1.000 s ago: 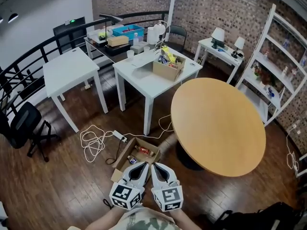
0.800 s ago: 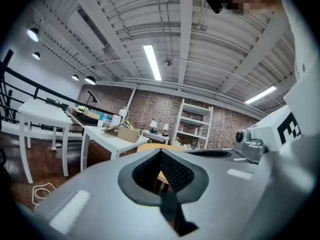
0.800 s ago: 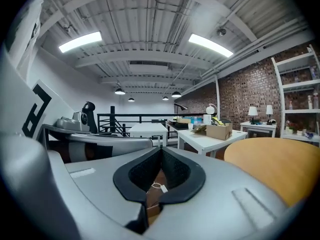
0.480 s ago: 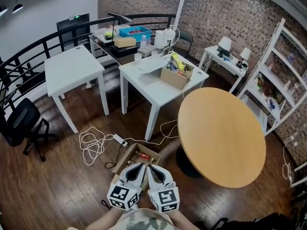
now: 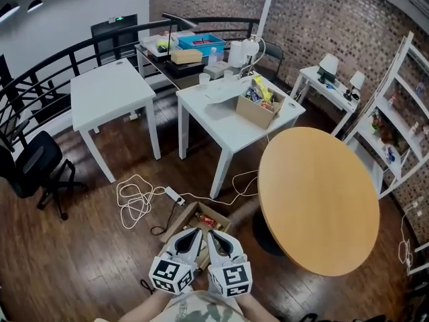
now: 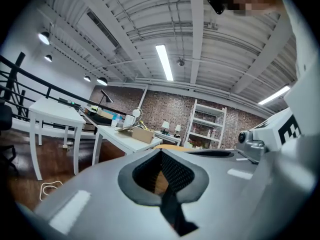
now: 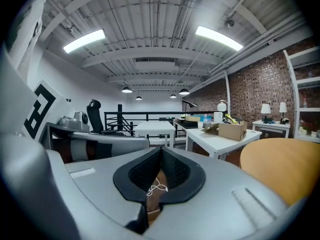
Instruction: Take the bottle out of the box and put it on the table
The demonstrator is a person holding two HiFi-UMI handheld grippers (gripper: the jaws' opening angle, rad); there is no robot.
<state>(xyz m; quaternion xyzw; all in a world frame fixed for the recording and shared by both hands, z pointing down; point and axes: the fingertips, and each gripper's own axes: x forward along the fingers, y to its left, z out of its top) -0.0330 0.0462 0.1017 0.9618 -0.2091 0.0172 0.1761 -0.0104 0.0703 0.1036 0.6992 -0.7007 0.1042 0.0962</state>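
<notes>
Head view, bottom edge: left gripper (image 5: 194, 236) and right gripper (image 5: 215, 238) side by side, almost touching, both pointing away over the dark wooden floor (image 5: 94, 260). In left gripper view (image 6: 160, 153), jaws pressed together with nothing between the pads. In right gripper view (image 7: 161, 152), likewise closed and empty. Just beyond the tips, on the floor: an open cardboard box (image 5: 188, 214), partly covered by the grippers, with a reddish bottle (image 5: 207, 219) lying inside. Past the box, a power strip (image 5: 175, 195) and a looped white cable (image 5: 136, 203). To the right, the round wooden table (image 5: 318, 200), its top bare. Farther off, a white square table (image 5: 221, 123) bearing a second carton (image 5: 257, 111), another white table (image 5: 107, 89) at left, a black office chair (image 5: 32, 170) and white shelving (image 5: 402, 106) against the brick wall (image 5: 315, 15).
</notes>
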